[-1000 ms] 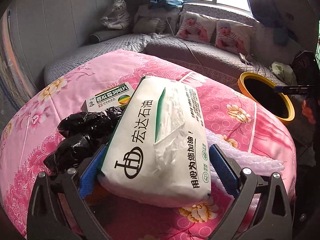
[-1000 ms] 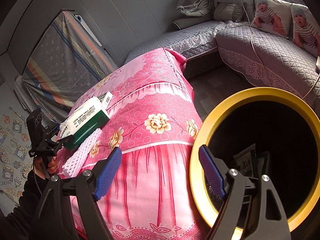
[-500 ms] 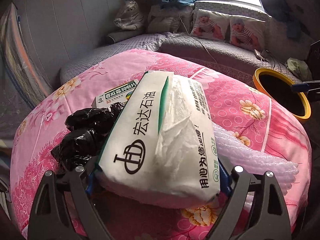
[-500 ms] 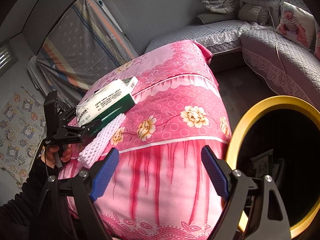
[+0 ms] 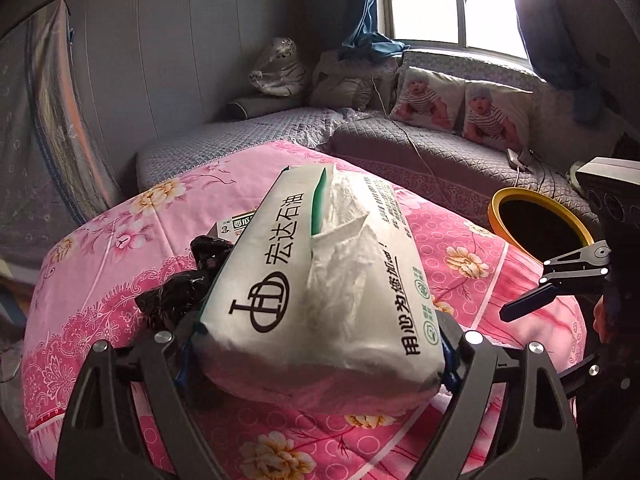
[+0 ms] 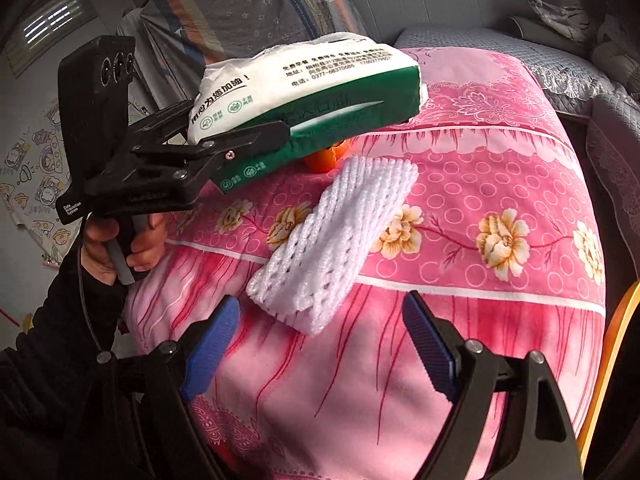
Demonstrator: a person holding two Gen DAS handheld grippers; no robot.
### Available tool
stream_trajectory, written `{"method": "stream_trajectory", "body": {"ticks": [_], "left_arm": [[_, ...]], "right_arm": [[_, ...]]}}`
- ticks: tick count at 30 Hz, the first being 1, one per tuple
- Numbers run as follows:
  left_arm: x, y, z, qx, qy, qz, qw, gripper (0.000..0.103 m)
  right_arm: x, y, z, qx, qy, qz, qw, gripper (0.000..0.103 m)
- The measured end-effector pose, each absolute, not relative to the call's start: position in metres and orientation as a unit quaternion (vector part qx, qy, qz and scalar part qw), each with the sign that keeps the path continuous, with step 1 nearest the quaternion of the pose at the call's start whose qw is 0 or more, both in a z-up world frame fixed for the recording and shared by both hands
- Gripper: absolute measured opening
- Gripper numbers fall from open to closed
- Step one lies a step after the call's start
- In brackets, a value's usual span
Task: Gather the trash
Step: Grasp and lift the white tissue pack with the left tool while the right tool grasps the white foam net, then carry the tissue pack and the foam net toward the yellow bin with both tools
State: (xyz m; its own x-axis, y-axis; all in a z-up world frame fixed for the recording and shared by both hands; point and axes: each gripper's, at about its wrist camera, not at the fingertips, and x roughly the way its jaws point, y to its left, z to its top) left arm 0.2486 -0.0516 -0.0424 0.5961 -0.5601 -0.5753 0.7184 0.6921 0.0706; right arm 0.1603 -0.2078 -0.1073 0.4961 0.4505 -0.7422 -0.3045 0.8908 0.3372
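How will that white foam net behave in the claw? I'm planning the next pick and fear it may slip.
The foam net is open mesh, so probably very light and squashy; the claw would likely crush it flat. It droops over the edge of the pink cover, so expect it to flop. Its ribbed surface should resist slipping.

Both wrist views look down, close, across the pink quilt [image 5: 120, 280] (shared: tissue pack [image 5: 320, 280]).

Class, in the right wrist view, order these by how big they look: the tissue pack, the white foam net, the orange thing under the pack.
1. Tissue pack, though it is lifted nearer the camera.
2. Foam net, close behind in size, so this order is unsure.
3. Orange thing, mostly hidden, only a sliver shows.
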Motion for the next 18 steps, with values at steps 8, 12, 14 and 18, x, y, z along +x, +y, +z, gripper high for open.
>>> {"method": "stream_trajectory", "body": {"ticks": [8, 12, 14, 18], "left_arm": [[0.233, -0.032, -0.028, 0.11, 0.235, -0.35, 0.9, 0.082], [0.225, -0.023, -0.021, 0.093, 0.223, -0.347, 0.906, 0.082], [0.223, -0.016, -0.018, 0.081, 0.22, -0.349, 0.907, 0.082], [0.214, 0.0, -0.007, 0.042, 0.206, -0.357, 0.91, 0.082]], "right_arm": [[0.184, -0.188, -0.118, 0.05, 0.466, 0.21, 0.858, 0.069], [0.193, -0.181, -0.126, 0.041, 0.474, 0.211, 0.854, 0.046], [0.189, -0.177, -0.128, 0.037, 0.474, 0.212, 0.854, 0.033], [0.181, -0.177, -0.12, 0.034, 0.458, 0.218, 0.861, 0.012]]}}
